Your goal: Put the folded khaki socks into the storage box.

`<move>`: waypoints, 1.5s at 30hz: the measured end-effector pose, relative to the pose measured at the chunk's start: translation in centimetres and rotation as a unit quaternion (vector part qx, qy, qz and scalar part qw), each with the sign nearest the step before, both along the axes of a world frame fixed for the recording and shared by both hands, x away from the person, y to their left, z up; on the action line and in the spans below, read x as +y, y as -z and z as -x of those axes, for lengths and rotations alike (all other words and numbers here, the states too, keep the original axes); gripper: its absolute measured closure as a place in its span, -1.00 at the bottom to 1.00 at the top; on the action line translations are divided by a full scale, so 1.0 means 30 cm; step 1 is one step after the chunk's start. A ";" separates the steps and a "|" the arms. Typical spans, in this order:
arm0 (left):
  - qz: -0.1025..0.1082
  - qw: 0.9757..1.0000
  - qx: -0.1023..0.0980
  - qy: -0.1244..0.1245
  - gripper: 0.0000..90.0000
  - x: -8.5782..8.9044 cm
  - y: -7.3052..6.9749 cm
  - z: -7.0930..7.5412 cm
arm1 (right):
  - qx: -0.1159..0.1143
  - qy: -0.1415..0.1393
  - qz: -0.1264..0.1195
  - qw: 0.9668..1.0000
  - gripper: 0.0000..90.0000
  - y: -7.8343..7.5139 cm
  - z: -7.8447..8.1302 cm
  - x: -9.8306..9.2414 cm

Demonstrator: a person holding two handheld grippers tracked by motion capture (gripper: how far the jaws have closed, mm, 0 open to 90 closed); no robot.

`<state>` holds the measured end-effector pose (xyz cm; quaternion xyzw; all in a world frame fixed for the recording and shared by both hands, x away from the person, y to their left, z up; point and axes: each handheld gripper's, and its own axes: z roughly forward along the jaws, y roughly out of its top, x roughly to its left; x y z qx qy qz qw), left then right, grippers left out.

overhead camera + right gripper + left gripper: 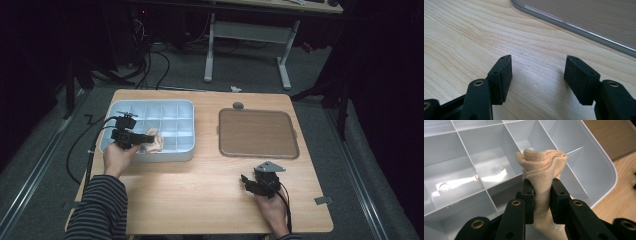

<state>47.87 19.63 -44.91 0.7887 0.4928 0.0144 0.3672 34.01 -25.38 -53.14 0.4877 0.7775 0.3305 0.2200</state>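
A rolled beige sock (541, 177) is pinched between the pads of my left gripper (542, 195), which is shut on it. In the high view the left gripper (145, 138) holds the sock (156, 141) over the front row of a pale blue compartment tray (150, 107), near its middle. The tray's cells (486, 157) below the sock hold nothing. My right gripper (537, 75) stands open just above the bare wooden table (474, 37), nothing between its pads. In the high view the right gripper (250, 181) rests near the table's front right, below a brown flat tray (257, 133).
The brown tray's clear rim (574, 27) runs just beyond my right gripper. A small grey disc (238, 105) lies behind the brown tray. Cables trail off the table's left side. A desk frame (247, 45) stands beyond the table.
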 end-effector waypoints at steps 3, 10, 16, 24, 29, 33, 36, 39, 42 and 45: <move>-0.008 1.000 0.006 -0.005 0.69 -0.008 0.025 -0.002 | 0.000 0.000 0.000 1.000 -0.13 0.000 0.000 0.000; -0.003 1.000 0.005 -0.008 0.69 -0.004 0.036 -0.002 | 0.000 -0.001 0.001 1.000 -0.14 0.000 0.001 0.000; -0.009 1.000 0.007 -0.007 0.69 -0.001 0.044 -0.005 | 0.000 0.000 0.000 1.000 -0.14 0.000 0.001 0.000; -0.012 1.000 0.010 -0.009 0.70 0.004 0.052 -0.009 | 0.000 0.000 0.000 1.000 -0.14 0.000 0.001 0.000; -0.017 1.000 0.014 -0.008 0.70 0.005 0.056 -0.011 | 0.000 0.000 -0.001 1.000 -0.14 0.000 0.001 0.001; -0.018 1.000 0.016 -0.008 0.70 0.005 0.057 -0.012 | 0.000 0.000 0.000 1.000 -0.14 0.000 0.001 0.000; -0.019 1.000 0.017 -0.008 0.70 0.007 0.059 -0.013 | 0.000 0.000 0.000 1.000 -0.14 0.000 0.001 0.001; -0.023 1.000 0.017 -0.007 0.70 0.004 0.059 -0.012 | 0.000 0.000 0.000 1.000 -0.14 0.000 0.001 0.000; -0.026 0.999 0.017 -0.006 0.70 0.005 0.061 -0.013 | 0.000 0.000 0.000 1.000 -0.14 0.000 0.001 0.000; -0.031 0.999 0.017 -0.007 0.71 0.003 0.062 -0.013 | 0.000 0.000 0.000 1.000 -0.14 0.000 0.001 0.000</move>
